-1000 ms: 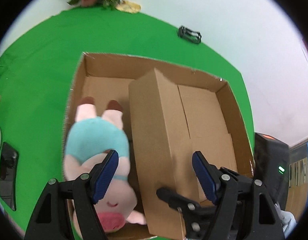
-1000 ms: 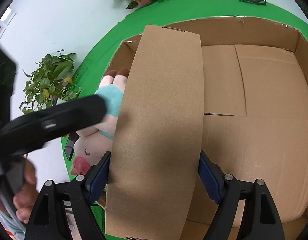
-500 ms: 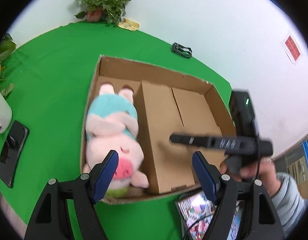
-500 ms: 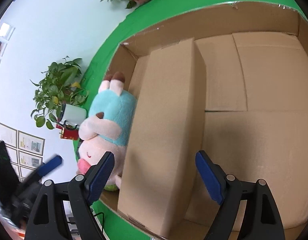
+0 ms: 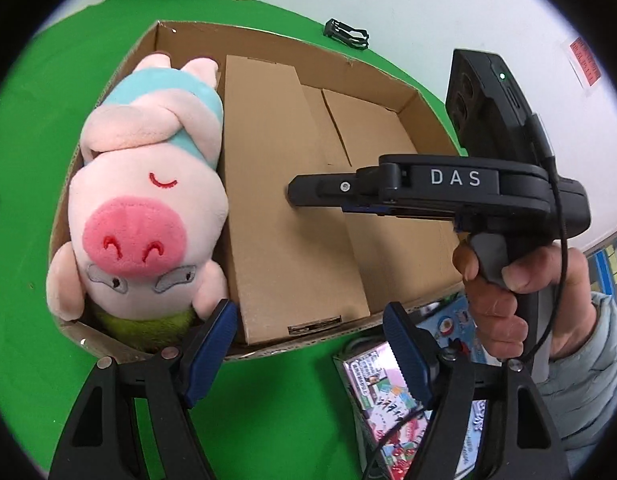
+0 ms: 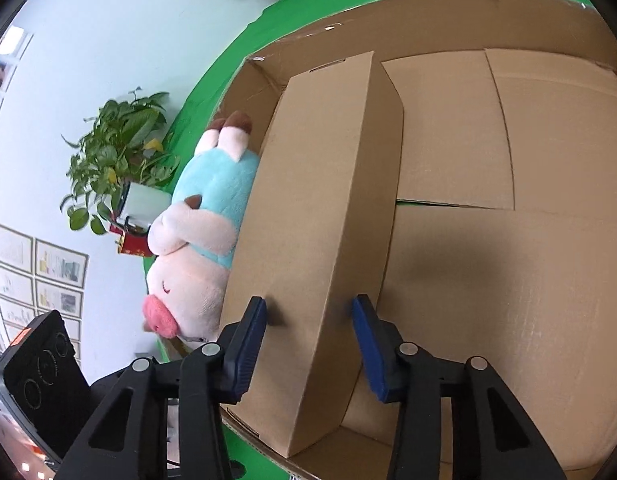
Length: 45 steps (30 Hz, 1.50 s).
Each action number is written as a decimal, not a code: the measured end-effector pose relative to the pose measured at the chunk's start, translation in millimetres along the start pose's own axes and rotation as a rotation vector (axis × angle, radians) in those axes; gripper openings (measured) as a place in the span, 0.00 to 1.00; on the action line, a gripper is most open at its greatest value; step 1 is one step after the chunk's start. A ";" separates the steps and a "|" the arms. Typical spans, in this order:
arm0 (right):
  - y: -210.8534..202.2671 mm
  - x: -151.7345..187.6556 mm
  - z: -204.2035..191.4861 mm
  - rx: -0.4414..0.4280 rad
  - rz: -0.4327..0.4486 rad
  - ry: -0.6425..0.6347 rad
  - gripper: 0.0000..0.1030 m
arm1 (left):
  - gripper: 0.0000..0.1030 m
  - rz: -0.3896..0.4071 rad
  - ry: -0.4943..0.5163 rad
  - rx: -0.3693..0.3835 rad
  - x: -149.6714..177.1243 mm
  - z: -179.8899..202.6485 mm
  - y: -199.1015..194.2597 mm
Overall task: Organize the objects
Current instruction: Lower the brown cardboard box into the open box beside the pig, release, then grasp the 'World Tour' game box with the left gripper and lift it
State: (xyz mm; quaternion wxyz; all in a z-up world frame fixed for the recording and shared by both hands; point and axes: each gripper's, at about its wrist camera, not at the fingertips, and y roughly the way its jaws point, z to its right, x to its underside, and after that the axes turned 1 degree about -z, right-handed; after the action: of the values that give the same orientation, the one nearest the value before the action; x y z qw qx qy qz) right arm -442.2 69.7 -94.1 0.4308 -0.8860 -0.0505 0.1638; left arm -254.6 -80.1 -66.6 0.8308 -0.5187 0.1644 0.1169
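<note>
A pink plush pig (image 5: 148, 204) in a teal shirt lies in the left part of an open cardboard tray (image 5: 268, 42); it also shows in the right wrist view (image 6: 196, 248). A long closed cardboard box (image 5: 280, 200) lies next to it inside the tray. My left gripper (image 5: 308, 350) is open and empty over the tray's near rim. My right gripper (image 6: 308, 344) is partly closed, its pads astride the long box (image 6: 320, 216) without clear contact. From the left wrist view the right gripper (image 5: 296, 192) hovers over the box.
The tray sits on a green table (image 5: 48, 80). A colourful picture box (image 5: 384, 396) lies by the tray's near edge. A black clip (image 5: 346, 34) lies at the table's far side. Potted plants (image 6: 116, 160) stand to the left.
My left gripper has pulled back from the pig toward the tray's near rim. My right gripper has narrowed its opening and come down around the long box.
</note>
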 end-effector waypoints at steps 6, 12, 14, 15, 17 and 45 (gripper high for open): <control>-23.2 8.0 -7.7 0.079 0.095 -0.032 0.58 | 0.72 0.033 0.008 -0.018 5.9 3.8 -14.0; -117.5 56.0 -48.5 0.351 0.415 -0.235 1.00 | 0.74 0.268 0.097 -0.171 25.8 31.7 -61.4; -140.5 82.6 -60.0 0.467 0.486 -0.288 1.00 | 0.79 0.396 0.157 -0.247 37.0 51.7 -82.6; -149.7 94.4 -61.7 0.501 0.505 -0.295 1.00 | 0.80 0.454 0.174 -0.277 42.5 60.1 -91.6; -166.1 122.6 -63.6 0.542 0.532 -0.291 1.00 | 0.81 0.558 0.193 -0.330 54.0 75.5 -107.1; -218.2 272.5 -41.4 0.610 0.534 -0.295 1.00 | 0.80 0.491 0.089 -0.205 126.1 121.8 -99.3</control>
State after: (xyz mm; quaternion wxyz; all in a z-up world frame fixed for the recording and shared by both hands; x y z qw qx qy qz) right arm -160.6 237.6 32.7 0.6036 -0.6671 0.1704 0.4019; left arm -84.0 -10.6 15.1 0.7127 -0.5493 0.3091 0.3079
